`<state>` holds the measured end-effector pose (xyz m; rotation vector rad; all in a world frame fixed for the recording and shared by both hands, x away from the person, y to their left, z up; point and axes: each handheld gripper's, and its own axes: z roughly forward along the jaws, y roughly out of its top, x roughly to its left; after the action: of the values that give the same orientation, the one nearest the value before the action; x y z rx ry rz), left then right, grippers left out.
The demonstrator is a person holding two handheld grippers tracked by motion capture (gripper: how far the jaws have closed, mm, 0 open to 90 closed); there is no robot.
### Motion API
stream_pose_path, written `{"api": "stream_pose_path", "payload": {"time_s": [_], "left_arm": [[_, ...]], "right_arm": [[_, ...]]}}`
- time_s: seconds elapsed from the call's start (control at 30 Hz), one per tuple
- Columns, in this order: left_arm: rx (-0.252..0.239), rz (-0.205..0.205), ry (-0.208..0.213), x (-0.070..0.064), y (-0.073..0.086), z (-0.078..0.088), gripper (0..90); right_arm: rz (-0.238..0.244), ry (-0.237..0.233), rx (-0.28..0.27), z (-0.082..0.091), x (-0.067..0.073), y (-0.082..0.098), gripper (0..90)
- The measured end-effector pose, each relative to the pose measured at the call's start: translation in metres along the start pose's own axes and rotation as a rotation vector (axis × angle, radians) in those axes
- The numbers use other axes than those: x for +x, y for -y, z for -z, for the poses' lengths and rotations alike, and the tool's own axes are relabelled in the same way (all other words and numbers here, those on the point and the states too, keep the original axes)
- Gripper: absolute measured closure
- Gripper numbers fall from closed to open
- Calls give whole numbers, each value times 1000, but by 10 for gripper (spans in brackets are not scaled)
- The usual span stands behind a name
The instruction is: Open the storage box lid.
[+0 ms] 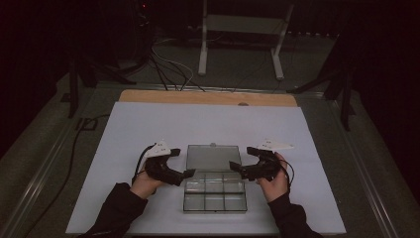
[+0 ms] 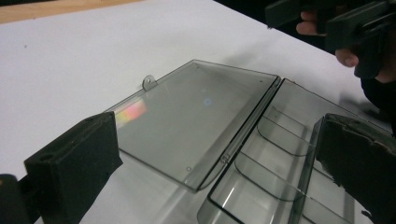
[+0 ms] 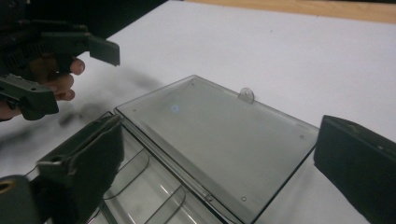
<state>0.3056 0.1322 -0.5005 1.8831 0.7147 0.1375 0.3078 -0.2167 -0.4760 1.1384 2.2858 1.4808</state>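
- We see the left gripper [image 1: 182,163] angled inward, jaws wide apart with nothing in them, hand [image 1: 144,184] low behind it.
- The right gripper [image 1: 238,158] mirrors it, jaws wide, also empty.
- The clear compartment box [image 1: 215,195] sits between both tips, its lid [image 1: 214,156] flat open just beyond them on the white sheet [image 1: 148,124].

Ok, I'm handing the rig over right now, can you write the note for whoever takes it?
Left gripper: open, holds nothing, at the box's left edge.
Right gripper: open, holds nothing, at the box's right edge.
Box: clear, divided into compartments, on the white sheet near the person's side; the compartments look empty.
Lid: swung fully open, lying flat behind the box, latch tab on its far edge.
Done: box opened.
Left: nothing is loaded yet; what comes next is not evident from here.
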Motion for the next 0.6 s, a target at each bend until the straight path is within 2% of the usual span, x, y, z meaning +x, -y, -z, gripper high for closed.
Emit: {"api": "stream_pose_path", "payload": {"time_s": [0.27,0.4,0.6], "left_arm": [[4,-2,32,-3,3,8,8],[1,7,27,-2,6,12,9],[-1,8,9,-2,12,20,9]], "right_arm": [[8,22,-28,15,-5,-2,15],[-9,5,-28,24,-10,0,15],[-8,33,-35,35,-15,2,15]]}}
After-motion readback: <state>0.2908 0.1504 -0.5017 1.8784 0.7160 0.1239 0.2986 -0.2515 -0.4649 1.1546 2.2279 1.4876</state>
